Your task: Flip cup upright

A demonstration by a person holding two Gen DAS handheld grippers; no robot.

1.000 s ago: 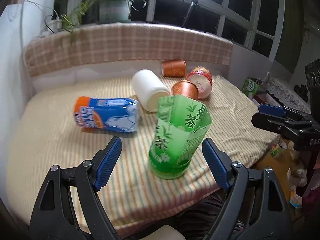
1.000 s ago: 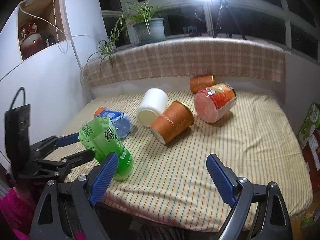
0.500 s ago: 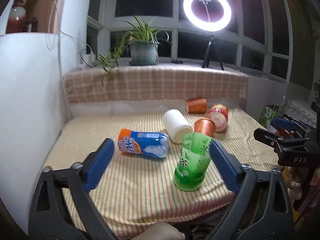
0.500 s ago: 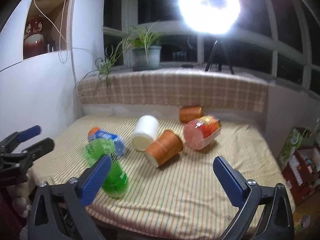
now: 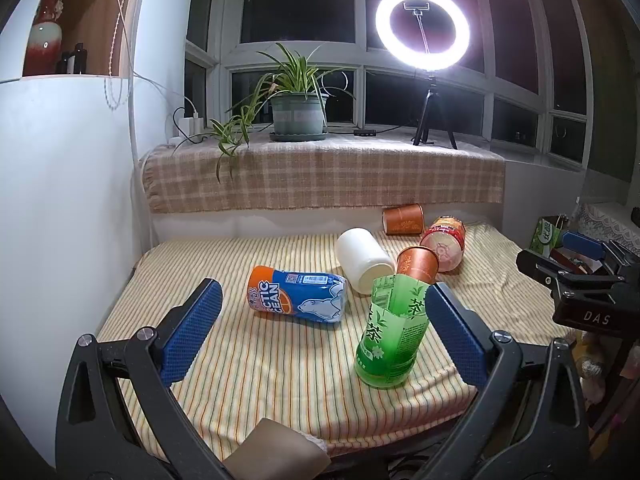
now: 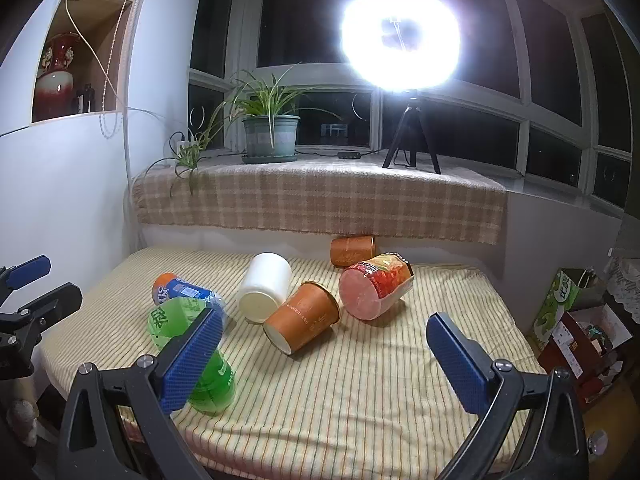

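Note:
A green cut-bottle cup (image 5: 390,332) stands upright near the front edge of the striped bed; it also shows in the right wrist view (image 6: 188,344), partly behind a finger. On their sides lie a blue and orange cup (image 5: 298,294), a white cup (image 5: 362,260), an orange paper cup (image 6: 302,322), a second orange cup (image 6: 353,251) at the back and a red noodle cup (image 6: 374,290). My left gripper (image 5: 320,338) is open and empty, held back from the green cup. My right gripper (image 6: 320,356) is open and empty above the bed's front.
The striped bed (image 5: 280,380) meets a white wall on the left and a plaid-covered ledge (image 5: 320,176) at the back, with a potted plant (image 5: 298,108) and a ring light (image 5: 422,28). Boxes (image 6: 560,304) stand right of the bed.
Both grippers have pulled back and up from the bed. The green cup, which was between the left fingers, now stands free and upright.

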